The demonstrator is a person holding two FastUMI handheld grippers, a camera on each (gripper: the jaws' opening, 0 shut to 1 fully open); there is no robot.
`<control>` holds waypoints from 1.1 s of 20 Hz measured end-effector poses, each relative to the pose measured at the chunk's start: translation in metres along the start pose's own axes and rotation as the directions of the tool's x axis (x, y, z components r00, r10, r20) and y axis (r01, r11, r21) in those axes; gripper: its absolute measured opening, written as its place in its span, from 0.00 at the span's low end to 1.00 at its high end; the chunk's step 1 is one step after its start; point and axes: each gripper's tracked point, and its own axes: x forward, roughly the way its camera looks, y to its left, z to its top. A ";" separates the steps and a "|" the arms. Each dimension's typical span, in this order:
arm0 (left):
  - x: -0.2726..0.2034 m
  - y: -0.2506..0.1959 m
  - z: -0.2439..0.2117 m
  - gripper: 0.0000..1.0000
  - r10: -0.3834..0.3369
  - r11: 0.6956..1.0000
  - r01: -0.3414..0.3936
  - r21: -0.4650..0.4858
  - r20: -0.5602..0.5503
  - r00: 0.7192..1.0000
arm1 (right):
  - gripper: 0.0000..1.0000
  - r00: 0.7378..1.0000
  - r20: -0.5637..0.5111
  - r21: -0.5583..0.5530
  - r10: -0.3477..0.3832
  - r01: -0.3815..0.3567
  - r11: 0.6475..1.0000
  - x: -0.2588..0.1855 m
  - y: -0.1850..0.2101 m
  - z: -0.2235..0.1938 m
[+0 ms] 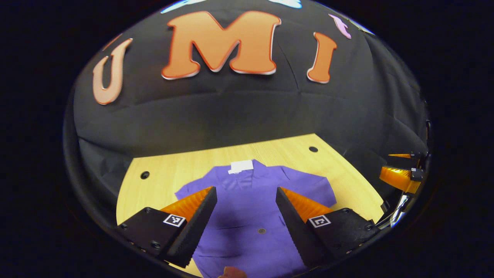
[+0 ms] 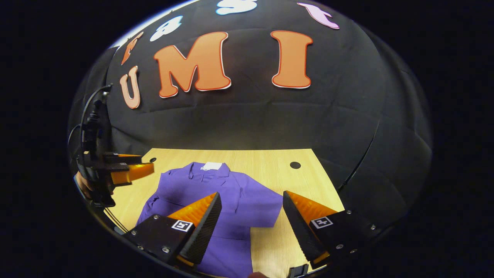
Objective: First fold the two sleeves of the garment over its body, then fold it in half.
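Observation:
A purple short-sleeved shirt (image 1: 247, 216) lies flat on the wooden table (image 1: 166, 173), collar and white label (image 1: 240, 166) toward the booth wall. Its sleeves (image 1: 316, 187) are spread out to the sides. My left gripper (image 1: 246, 197) hovers open above the shirt's middle, with nothing between its fingers. In the right gripper view the shirt (image 2: 200, 189) lies left of centre, one sleeve (image 2: 262, 210) pointing right. My right gripper (image 2: 251, 199) hangs open over that sleeve and holds nothing. The left gripper (image 2: 129, 164) shows at the left edge, the right gripper (image 1: 399, 166) at the far right.
The table (image 2: 293, 185) has round dark holes near its back corners (image 1: 144, 175) (image 1: 313, 149) (image 2: 295, 165). Black cloth walls close in behind and on both sides. A fingertip (image 1: 231, 272) of the person shows at the bottom of the left gripper view.

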 end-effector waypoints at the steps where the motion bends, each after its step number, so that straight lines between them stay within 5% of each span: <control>1: -0.016 0.011 0.004 1.00 0.037 0.999 -0.037 0.001 0.049 0.998 | 0.95 1.000 0.008 0.000 0.005 -0.005 1.000 -0.002 0.005 -0.001; 5: -0.075 0.044 0.015 0.99 0.130 0.991 -0.130 -0.015 0.247 0.960 | 0.95 0.998 0.062 -0.004 0.008 -0.007 1.000 -0.012 0.020 -0.009; 9: -0.135 0.050 0.015 0.99 0.197 0.980 -0.189 -0.059 0.410 0.891 | 0.95 0.988 0.153 -0.051 0.012 -0.004 0.999 -0.029 0.033 -0.012; 13: -0.175 0.060 0.001 0.99 0.267 0.963 -0.249 -0.102 0.483 0.834 | 0.95 0.982 0.188 -0.091 0.019 -0.002 0.996 -0.040 0.044 -0.021; 16: -0.180 0.066 -0.034 0.99 0.286 0.957 -0.280 -0.080 0.438 0.852 | 0.95 0.993 0.114 -0.112 0.025 -0.012 0.994 -0.036 0.045 -0.054; 19: -0.165 0.074 -0.091 0.98 0.290 0.957 -0.286 -0.057 0.271 0.918 | 0.95 0.999 -0.036 -0.089 0.020 -0.024 0.996 -0.032 0.040 -0.103; 22: -0.154 0.083 -0.138 0.98 0.293 0.955 -0.286 -0.076 0.120 0.948 | 0.95 0.986 -0.164 -0.026 0.021 -0.026 0.999 -0.032 0.035 -0.143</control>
